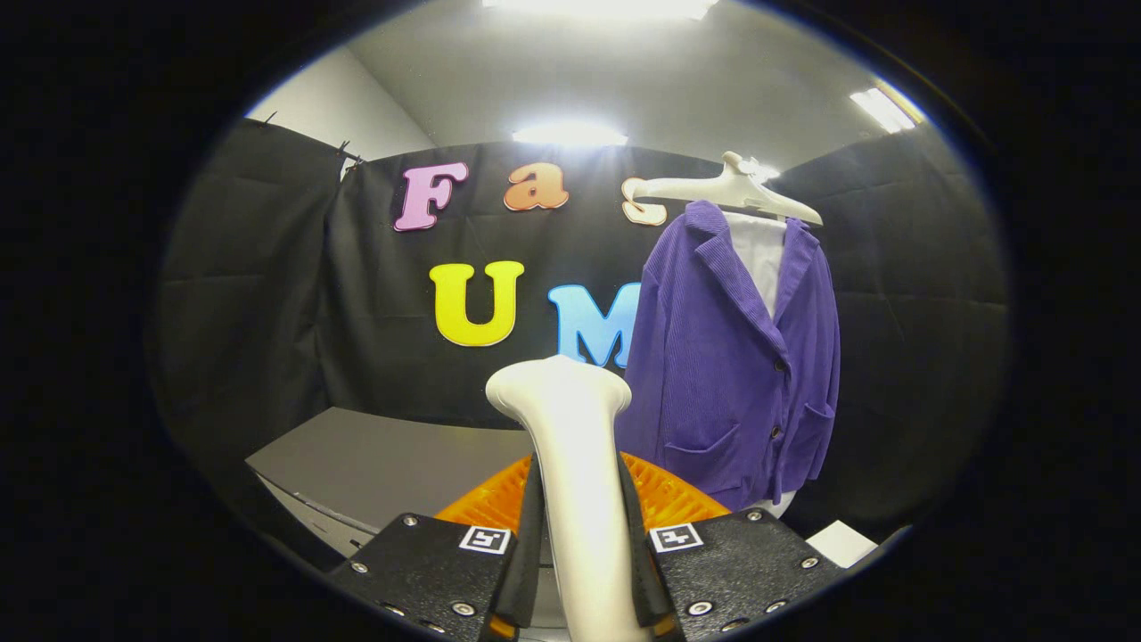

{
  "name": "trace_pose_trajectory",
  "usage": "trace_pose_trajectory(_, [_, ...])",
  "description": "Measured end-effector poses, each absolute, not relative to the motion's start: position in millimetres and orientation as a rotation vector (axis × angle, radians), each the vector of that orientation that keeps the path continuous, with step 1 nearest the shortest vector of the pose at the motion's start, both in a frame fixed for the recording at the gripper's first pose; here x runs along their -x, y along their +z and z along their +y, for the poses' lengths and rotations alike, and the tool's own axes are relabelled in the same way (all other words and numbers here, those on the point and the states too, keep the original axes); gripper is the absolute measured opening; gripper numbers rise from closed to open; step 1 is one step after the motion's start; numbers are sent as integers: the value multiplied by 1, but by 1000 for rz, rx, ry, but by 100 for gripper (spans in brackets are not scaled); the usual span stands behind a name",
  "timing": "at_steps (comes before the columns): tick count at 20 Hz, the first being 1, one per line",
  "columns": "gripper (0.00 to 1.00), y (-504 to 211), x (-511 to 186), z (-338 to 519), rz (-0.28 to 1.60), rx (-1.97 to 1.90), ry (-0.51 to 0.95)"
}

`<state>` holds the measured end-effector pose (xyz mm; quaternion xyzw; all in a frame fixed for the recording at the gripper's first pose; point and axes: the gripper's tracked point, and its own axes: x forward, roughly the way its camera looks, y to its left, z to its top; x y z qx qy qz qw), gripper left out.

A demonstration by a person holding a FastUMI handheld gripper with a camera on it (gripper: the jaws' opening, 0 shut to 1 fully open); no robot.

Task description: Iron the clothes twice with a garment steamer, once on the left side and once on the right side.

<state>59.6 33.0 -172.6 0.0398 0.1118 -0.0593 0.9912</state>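
Gripper [581,571] is clamped on the garment steamer [570,473]: both fingers [526,535] press the sides of its white handle, which runs up between them and flares into a rounded head just ahead of the fingertips. Steamer sits upright, roughly centred in the jaws, no visible slack at the contact lines. Behind the handle, an orange ribbed piece [664,499] fans out to both sides, low, just past the fingertips; can't tell what it belongs to. Further on to the left of the steamer, a grey table [374,455] with a sharp near corner and a long front edge; its top is bare on the part I can see. Small white flat item [842,542] low on the right, near the jacket's hem side, identity unclear. Beyond the steamer head and to its right hangs the purple jacket [731,357], corduroy-like ribbing, dark buttons, patch pockets, front facing us, over a white garment [759,250] at the neck. It hangs on a white hanger [726,189], tilted down to the right. Steamer head and jacket's left edge overlap in view, real gap uncertain. Black cloth wall [267,267] behind everything, open air to the left of the jacket above the table.
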Motion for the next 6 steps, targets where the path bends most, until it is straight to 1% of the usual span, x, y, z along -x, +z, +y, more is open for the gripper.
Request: trace_pose_trajectory(6, [42,-176,-50,30,221,-110,-128])
